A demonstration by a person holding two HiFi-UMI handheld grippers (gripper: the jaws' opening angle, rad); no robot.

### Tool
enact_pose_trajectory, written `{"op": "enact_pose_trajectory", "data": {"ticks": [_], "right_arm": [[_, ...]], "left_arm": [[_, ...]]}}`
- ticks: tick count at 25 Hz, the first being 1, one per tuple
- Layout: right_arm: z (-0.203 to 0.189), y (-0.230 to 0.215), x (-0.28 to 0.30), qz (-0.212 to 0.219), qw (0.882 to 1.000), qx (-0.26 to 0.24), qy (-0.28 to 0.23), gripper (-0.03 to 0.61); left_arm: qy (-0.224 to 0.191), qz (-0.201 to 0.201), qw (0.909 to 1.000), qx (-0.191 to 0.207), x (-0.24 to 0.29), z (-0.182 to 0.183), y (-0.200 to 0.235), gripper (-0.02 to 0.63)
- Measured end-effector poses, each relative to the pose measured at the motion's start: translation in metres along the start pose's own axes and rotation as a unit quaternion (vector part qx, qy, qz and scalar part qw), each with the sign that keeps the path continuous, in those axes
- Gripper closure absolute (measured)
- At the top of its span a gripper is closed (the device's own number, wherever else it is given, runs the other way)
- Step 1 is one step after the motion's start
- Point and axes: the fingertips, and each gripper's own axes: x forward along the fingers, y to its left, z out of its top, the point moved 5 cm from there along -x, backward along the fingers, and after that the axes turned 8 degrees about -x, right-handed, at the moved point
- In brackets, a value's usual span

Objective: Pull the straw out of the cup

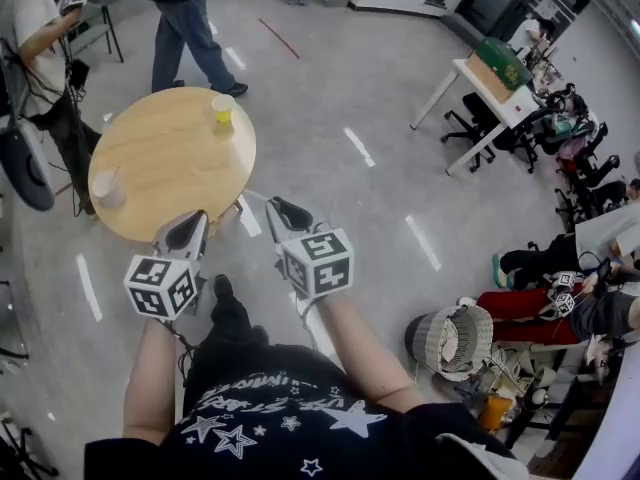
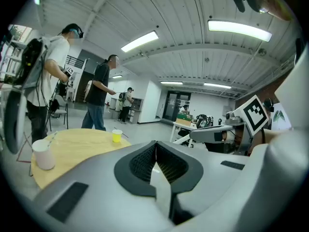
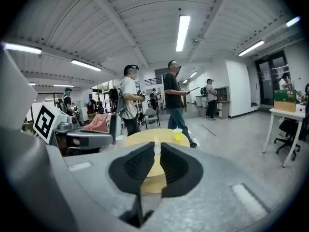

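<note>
A round wooden table [image 1: 170,163] holds a white cup [image 1: 107,190] near its left edge and a yellow cup [image 1: 222,109] at its far side. In the left gripper view a thin straw [image 2: 51,137] sticks out of the white cup [image 2: 43,154]. Both grippers hover over the floor just short of the table's near edge, apart from both cups. My left gripper [image 1: 190,223] has its tips together [image 2: 155,146] with nothing in them. My right gripper [image 1: 283,211] shows only a sliver of a gap [image 3: 155,151], and I see no object held in it.
One person [image 1: 190,28] walks beyond the table and another [image 1: 35,28] stands at its left with grippers. A white desk [image 1: 480,93] and office chairs fill the right side. A wicker basket [image 1: 455,340] sits on the floor at my right.
</note>
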Motion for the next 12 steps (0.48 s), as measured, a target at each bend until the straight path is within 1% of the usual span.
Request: {"op": "enact_pose_trajectory", "data": {"ticks": [5,12], "right_arm": [[-0.002,-0.002,-0.005,0.001,1.0,0.003,0.004,0.543],[-0.005,0.004,0.013,0.008,1.0,-0.005,0.008,0.543]], "left_arm": [[0.004,-0.002,1.0,0.0,0.0,-0.002,-0.009,0.604],[0.002,0.006,1.0,-0.003,-0.001,-0.004,0.009,0.604]]}}
